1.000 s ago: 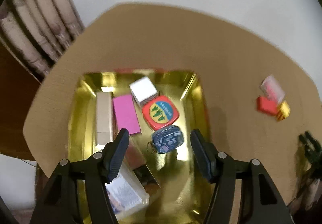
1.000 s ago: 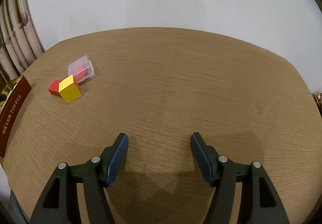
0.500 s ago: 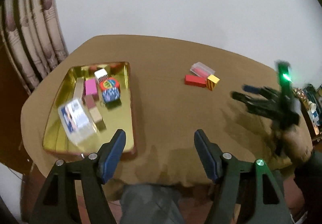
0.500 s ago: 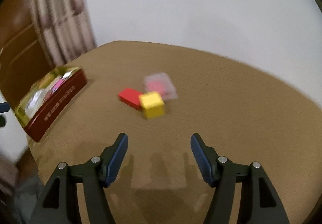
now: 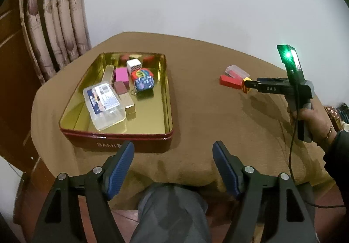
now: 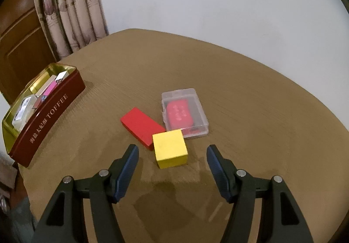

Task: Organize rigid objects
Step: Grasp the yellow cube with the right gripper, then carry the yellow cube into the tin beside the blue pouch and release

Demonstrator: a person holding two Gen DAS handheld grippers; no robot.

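A yellow cube (image 6: 170, 148), a flat red block (image 6: 141, 125) and a clear plastic case (image 6: 184, 112) with a red insert lie together on the brown table. My right gripper (image 6: 172, 152) is open, its tips on either side of the yellow cube, just short of it. It also shows in the left wrist view (image 5: 250, 86), at the yellow cube (image 5: 246, 86). A red tin with a gold inside (image 5: 168, 99) holds several small objects. My left gripper (image 5: 173, 155) is open and empty, pulled back past the table's near edge.
The tin (image 6: 50, 112) stands at the table's left side. A curtain (image 5: 54, 20) and a wooden door (image 6: 19, 40) are behind it. The person's knee (image 5: 172, 210) is below the table edge. The hand (image 5: 312, 116) holds the right gripper.
My left gripper has pulled up and back from above the tin to beyond the table edge. My right gripper has swung left and closed in on the yellow cube.
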